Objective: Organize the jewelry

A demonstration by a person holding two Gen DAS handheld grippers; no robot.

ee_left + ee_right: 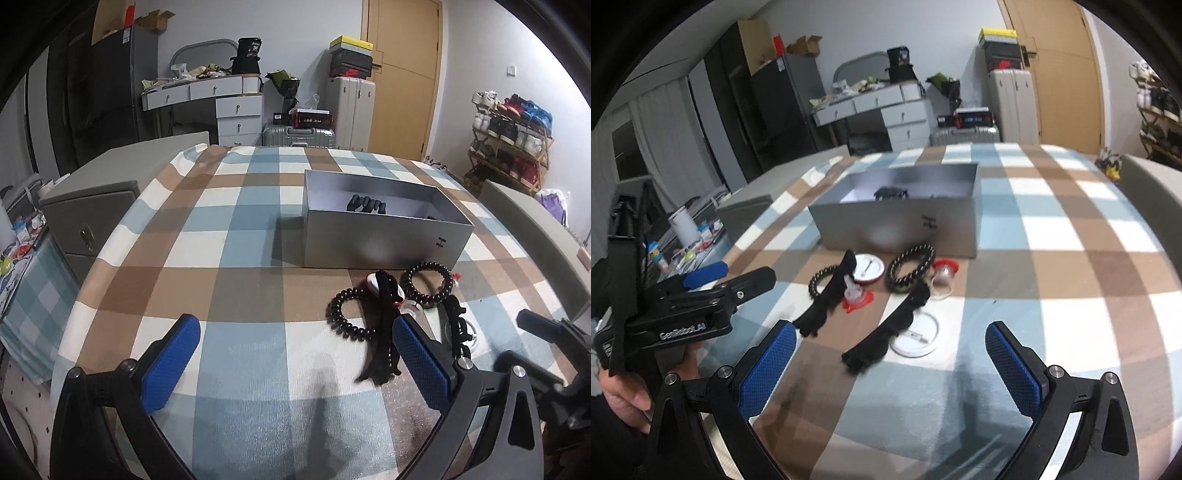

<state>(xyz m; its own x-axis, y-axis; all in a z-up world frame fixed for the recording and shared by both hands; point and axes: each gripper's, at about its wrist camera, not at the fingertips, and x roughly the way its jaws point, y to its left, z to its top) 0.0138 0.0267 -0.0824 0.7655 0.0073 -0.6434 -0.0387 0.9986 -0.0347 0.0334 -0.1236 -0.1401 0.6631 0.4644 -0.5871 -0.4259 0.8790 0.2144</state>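
Observation:
An open grey box (384, 236) (897, 225) stands on the checked cloth with a black hair clip (365, 205) (892, 192) inside. In front of it lie two black bead bracelets (910, 269) (817, 284) (428, 284), two long black hair clips (886, 332) (827, 299) (382, 332), two round white badges (916, 338) (870, 271) and two red-rimmed clear pieces (857, 297) (943, 273). My right gripper (890, 350) is open, just short of the nearer clip. My left gripper (295, 354) is open over bare cloth, left of the pile.
The table's cloth (229, 258) falls away at the left edge, beside a grey cabinet (92, 218). A grey chair back (535, 236) stands at the right. A hand (624, 391) holds the left gripper (748, 272). Drawers, suitcases and a shoe rack line the far wall.

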